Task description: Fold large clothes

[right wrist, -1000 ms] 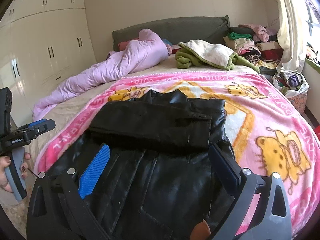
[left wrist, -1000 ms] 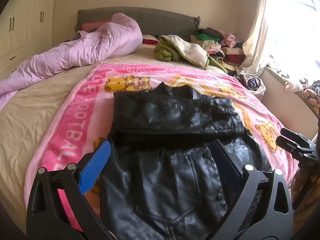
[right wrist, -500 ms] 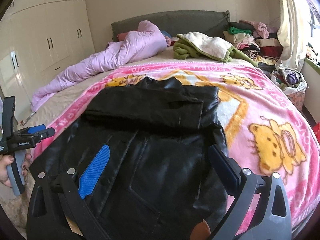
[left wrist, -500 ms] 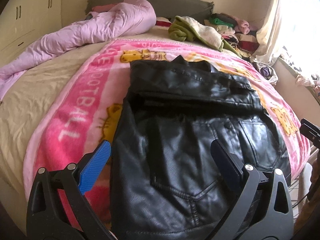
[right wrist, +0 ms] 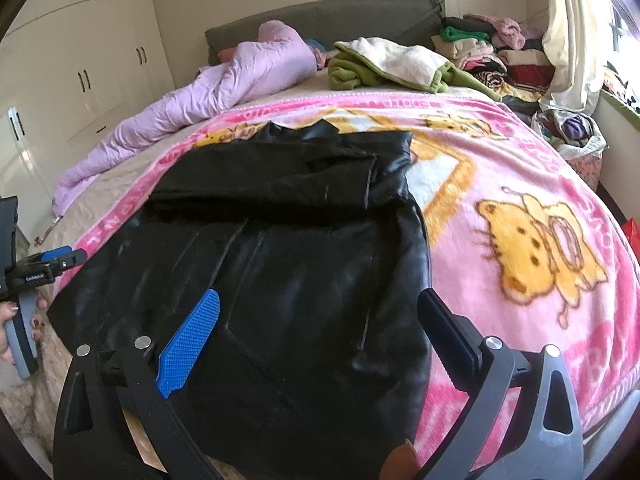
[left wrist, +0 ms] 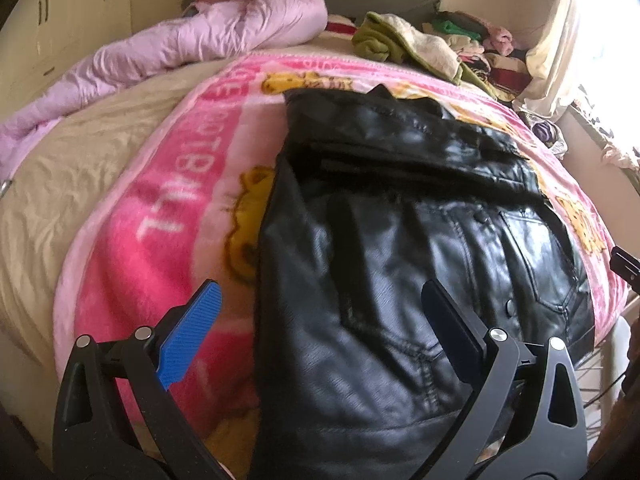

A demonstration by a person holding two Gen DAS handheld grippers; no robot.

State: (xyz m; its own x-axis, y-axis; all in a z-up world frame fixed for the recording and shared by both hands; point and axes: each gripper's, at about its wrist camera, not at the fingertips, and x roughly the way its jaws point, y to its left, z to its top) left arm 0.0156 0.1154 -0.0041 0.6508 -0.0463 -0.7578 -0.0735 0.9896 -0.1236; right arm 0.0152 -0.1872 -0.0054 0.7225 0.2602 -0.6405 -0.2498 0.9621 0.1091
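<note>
A black leather jacket (left wrist: 400, 240) lies flat on a pink cartoon blanket (left wrist: 168, 200) on the bed, its sleeves folded across the upper part. It also shows in the right wrist view (right wrist: 288, 264). My left gripper (left wrist: 320, 320) is open and empty, hovering over the jacket's near left hem. My right gripper (right wrist: 318, 328) is open and empty over the jacket's near right hem. The left gripper shows at the left edge of the right wrist view (right wrist: 44, 268), and the right gripper at the right edge of the left wrist view (left wrist: 626, 264).
A lilac duvet (right wrist: 208, 92) lies bunched along the bed's left side. A green and cream garment (right wrist: 392, 64) sits near the headboard. Folded clothes (right wrist: 492, 52) are stacked at the back right. A bag of clothes (right wrist: 572, 132) stands by the window. White wardrobes (right wrist: 80, 72) line the left wall.
Both grippers have moved forward and down toward the jacket's near hem. The jacket now fills more of both views. Both stay open.
</note>
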